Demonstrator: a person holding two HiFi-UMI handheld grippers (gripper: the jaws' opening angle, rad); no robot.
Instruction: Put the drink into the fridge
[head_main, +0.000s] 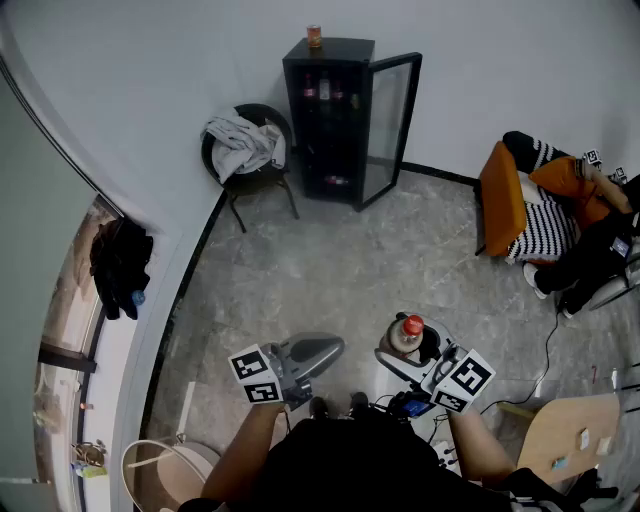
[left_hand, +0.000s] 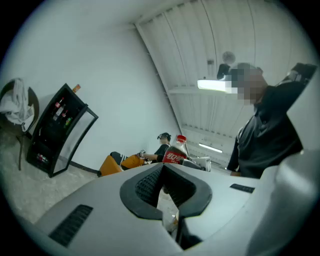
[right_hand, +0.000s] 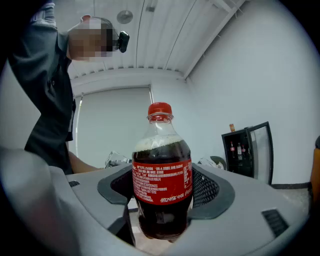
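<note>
A cola bottle (head_main: 407, 335) with a red cap and red label stands upright between the jaws of my right gripper (head_main: 410, 348), low in the head view, and the jaws are shut on its sides. In the right gripper view the bottle (right_hand: 161, 180) fills the middle, with the pads pressing on both flanks. My left gripper (head_main: 322, 351) hangs beside it to the left, shut with nothing in it. From the left gripper view the bottle (left_hand: 176, 153) shows past the closed jaws. The black fridge (head_main: 335, 120) stands at the far wall with its glass door (head_main: 392, 125) swung open to the right and bottles on its shelves.
A can (head_main: 314, 36) stands on top of the fridge. A chair with a heap of clothes (head_main: 248, 148) is left of it. A seated person and an orange cushion (head_main: 503, 198) are at the right. A wooden table (head_main: 570, 440) lies at the lower right. Grey floor stretches between me and the fridge.
</note>
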